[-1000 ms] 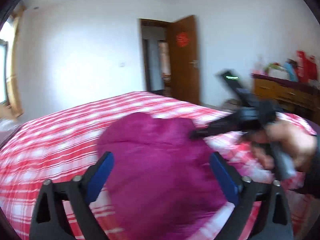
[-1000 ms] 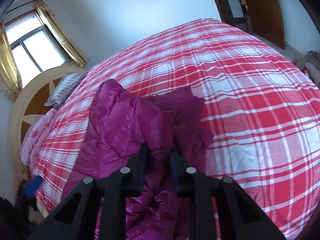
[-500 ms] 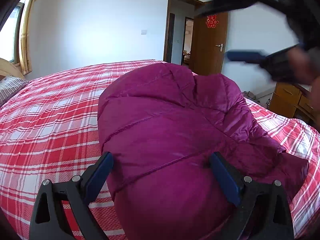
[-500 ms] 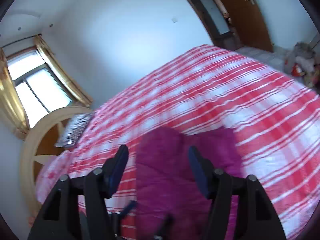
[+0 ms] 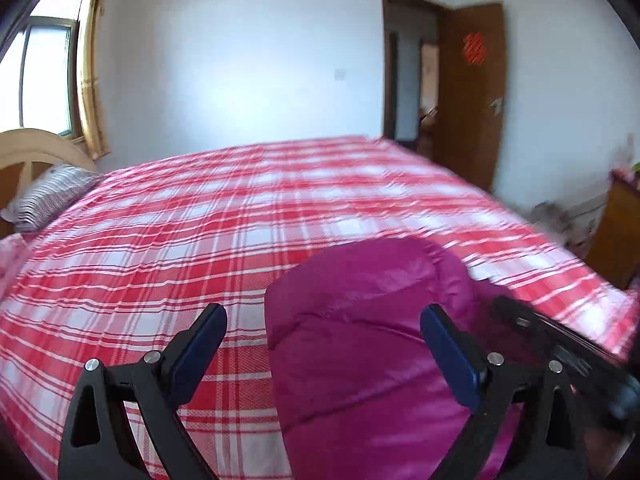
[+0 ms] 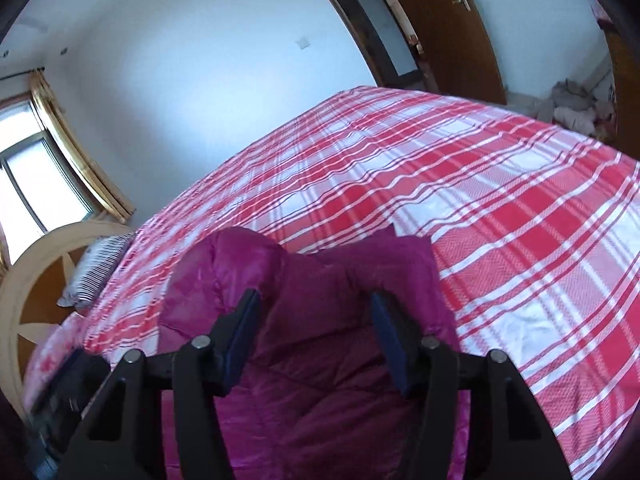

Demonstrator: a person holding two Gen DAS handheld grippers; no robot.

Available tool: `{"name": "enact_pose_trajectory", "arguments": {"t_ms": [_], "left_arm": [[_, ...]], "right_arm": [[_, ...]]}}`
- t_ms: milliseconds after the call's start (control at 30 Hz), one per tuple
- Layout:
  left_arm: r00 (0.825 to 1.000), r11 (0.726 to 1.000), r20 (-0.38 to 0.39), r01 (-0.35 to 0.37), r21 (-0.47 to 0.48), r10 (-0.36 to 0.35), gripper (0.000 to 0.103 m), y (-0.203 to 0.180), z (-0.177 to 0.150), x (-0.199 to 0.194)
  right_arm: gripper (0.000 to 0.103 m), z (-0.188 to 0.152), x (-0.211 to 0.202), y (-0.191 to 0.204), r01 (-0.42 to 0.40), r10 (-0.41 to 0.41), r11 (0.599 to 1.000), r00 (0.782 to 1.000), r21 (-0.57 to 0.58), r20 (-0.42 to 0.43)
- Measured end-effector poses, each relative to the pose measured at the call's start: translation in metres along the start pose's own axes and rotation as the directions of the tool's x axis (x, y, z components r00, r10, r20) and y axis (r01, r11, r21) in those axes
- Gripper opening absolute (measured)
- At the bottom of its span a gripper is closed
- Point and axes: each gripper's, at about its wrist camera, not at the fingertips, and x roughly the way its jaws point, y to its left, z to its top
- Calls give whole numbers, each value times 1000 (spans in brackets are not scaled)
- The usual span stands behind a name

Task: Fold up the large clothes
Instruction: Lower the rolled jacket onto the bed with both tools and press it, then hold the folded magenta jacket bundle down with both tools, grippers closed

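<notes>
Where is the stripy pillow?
The stripy pillow sits at the left edge of both views, at the head of the bed against the wooden headboard, below the window.

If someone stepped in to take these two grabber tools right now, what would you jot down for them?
Left gripper: open, holding nothing, above the near edge of the magenta puffer jacket.
Right gripper: open, holding nothing, over the jacket.
The jacket lies bunched in a rough bundle on the red plaid bed cover, near its front edge.
Done: it looks at least partly folded over.
Left: probably flatten and square the bundle; I cannot tell how many folds remain.
</notes>
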Motion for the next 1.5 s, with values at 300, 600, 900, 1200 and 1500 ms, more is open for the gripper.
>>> {"name": "enact_pose_trajectory", "arguments": {"t_ms": [300, 600, 900, 1200, 1500], "left_arm": [[975, 999, -221, -7, -54, -5, 101, 0, -30, 77], [969, 998, -247, -5, -65, -11, 102, -2, -37, 87], [960, 993, -273, 31, -116, -62, 102, 4, -44, 95], [959, 993, -279, 26, -111, -56, 102, 2, -44, 97], [958, 993, -280, 29, -114, -60, 102, 3, -46, 98]], "right_arm": [[60, -9, 14, -19, 57, -59, 997, 998, -60, -23], [61, -19, 31, -23, 100, -104, 993, 993, -68, -47], [62, -21, 37, -26, 111, -115, 992, 991, -61, -67], [63, -22, 40, -26, 120, -124, 991, 989, -66, -75], [65, -23, 42, -24, 130, -136, 989, 987, -77, -80]]}}
